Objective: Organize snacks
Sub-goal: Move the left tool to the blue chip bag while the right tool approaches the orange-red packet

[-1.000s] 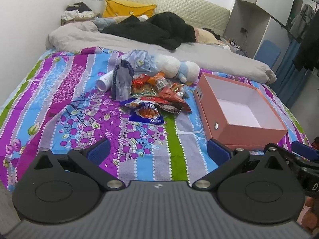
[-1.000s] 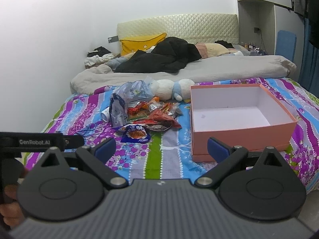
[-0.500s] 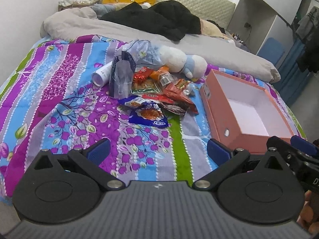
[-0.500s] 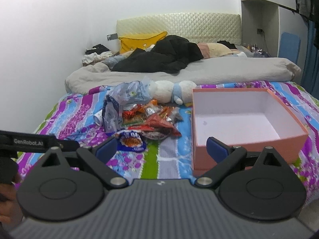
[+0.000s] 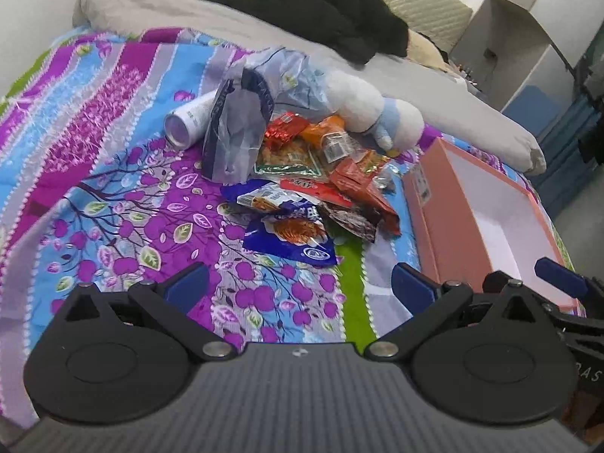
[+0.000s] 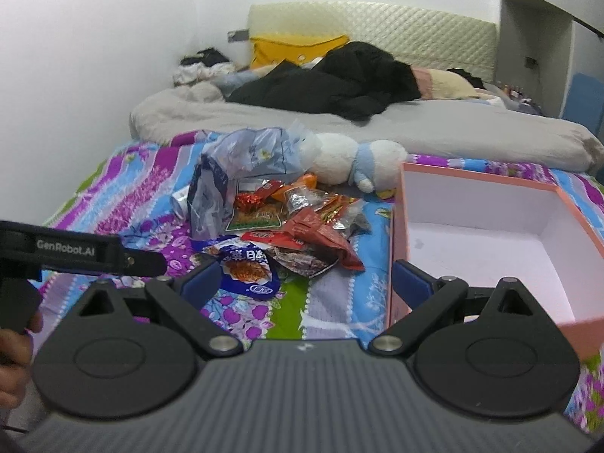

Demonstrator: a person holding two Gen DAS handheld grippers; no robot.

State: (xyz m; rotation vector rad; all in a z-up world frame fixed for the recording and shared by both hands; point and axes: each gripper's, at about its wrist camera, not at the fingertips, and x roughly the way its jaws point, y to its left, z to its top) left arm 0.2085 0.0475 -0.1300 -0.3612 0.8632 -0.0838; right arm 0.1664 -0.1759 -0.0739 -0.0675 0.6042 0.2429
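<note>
- Left gripper: jaws spread wide with nothing between them, held above the patterned bedspread short of the snack pile.
- Right gripper: jaws likewise wide and empty, its blue fingertips level with the near edge of the pile; in the left wrist view it appears at the lower right, over the box.
- Snack pile: loose packets heaped on the bedspread, just left of the pink box. A blue packet lies nearest, with red packets behind it.
- Pink box: open, white inside, holding nothing.
- Crumpled plastic bag: stands at the far left of the pile, beside a white tube lying on its side.
- Plush toy: rests behind the packets.
- Grey duvet and black clothing: farther up the bed.
- Hand: visible at the lower left of the right wrist view, on the left gripper's handle.
</note>
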